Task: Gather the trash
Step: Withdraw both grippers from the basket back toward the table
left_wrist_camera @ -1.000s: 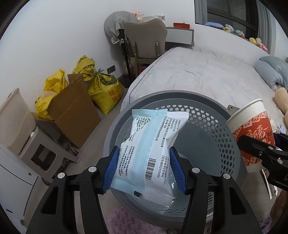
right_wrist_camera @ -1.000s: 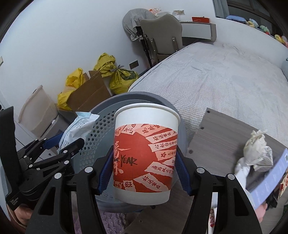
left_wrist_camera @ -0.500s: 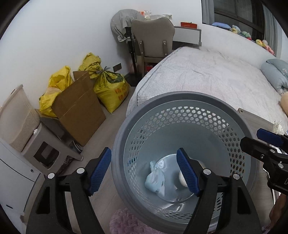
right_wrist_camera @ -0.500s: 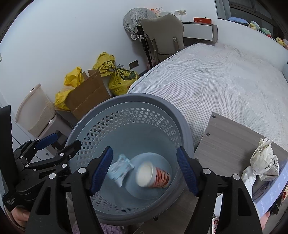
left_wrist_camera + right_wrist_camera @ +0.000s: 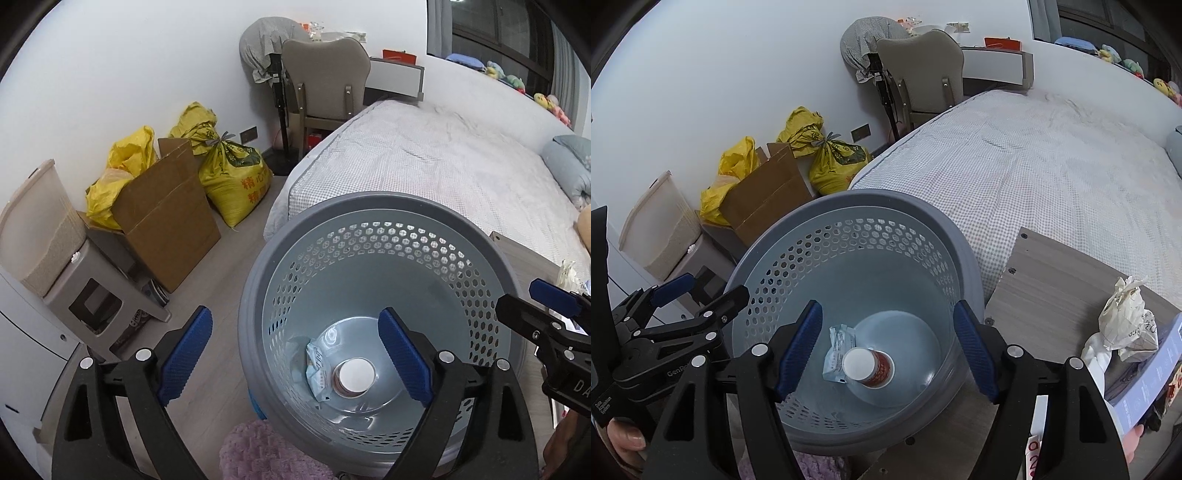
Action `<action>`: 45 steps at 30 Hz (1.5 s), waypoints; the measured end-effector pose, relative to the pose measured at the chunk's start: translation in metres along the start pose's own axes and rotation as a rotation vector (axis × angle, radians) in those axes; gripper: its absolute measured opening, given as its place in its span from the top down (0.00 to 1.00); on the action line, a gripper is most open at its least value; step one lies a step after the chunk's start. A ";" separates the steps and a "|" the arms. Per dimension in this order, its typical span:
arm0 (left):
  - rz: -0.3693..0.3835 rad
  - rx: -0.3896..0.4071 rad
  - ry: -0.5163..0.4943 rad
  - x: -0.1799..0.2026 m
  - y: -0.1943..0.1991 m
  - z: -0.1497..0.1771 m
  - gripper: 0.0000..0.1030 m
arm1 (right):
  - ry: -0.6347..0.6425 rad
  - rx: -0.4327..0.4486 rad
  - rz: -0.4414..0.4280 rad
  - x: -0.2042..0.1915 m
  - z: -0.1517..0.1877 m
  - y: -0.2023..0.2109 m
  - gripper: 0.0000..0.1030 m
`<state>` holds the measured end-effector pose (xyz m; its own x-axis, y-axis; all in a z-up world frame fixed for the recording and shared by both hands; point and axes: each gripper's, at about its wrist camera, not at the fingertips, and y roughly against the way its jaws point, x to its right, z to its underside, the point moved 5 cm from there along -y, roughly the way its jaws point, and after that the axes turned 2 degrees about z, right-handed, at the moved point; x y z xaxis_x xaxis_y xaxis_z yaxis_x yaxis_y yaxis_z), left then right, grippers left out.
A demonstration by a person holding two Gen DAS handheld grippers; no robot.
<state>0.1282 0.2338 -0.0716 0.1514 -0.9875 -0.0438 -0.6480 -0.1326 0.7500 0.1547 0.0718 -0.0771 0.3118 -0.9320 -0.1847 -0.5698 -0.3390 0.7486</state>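
A grey perforated trash basket [image 5: 369,206] stands beside the bed; it also shows in the right wrist view [image 5: 849,201]. At its bottom lie a red-and-white paper cup [image 5: 356,376] [image 5: 868,367] and a pale blue wrapper [image 5: 317,371] [image 5: 838,349]. My left gripper [image 5: 295,354] is open and empty above the basket's left side. My right gripper [image 5: 888,347] is open and empty above the basket's middle. A crumpled paper wad [image 5: 1128,321] lies on the wooden bedside table [image 5: 1052,273].
A bed [image 5: 1034,147] lies at the right. A cardboard box [image 5: 166,221], yellow sacks [image 5: 232,173] and a grey stool [image 5: 99,295] stand at the left by the wall. A chair [image 5: 325,81] stands at the back. A pink rug [image 5: 258,454] lies below the basket.
Both grippers opened. The wrapper and the cup dropped into the basket and now rest at its bottom. Both grippers have risen a little.
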 end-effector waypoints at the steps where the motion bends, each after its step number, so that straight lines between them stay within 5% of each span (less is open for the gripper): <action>1: 0.000 0.002 0.000 0.000 0.001 0.000 0.11 | -0.002 -0.001 -0.001 0.000 0.001 0.001 0.32; 21: 0.049 0.051 -0.013 0.016 0.036 0.006 0.06 | -0.043 0.033 0.053 0.014 0.019 0.038 0.32; 45: 0.191 0.073 -0.161 0.112 0.077 0.038 0.07 | -0.177 0.110 0.195 0.093 0.082 0.115 0.29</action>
<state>0.0669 0.1095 -0.0432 -0.0957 -0.9953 -0.0151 -0.7066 0.0572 0.7053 0.0555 -0.0640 -0.0601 0.0557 -0.9856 -0.1594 -0.6884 -0.1535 0.7089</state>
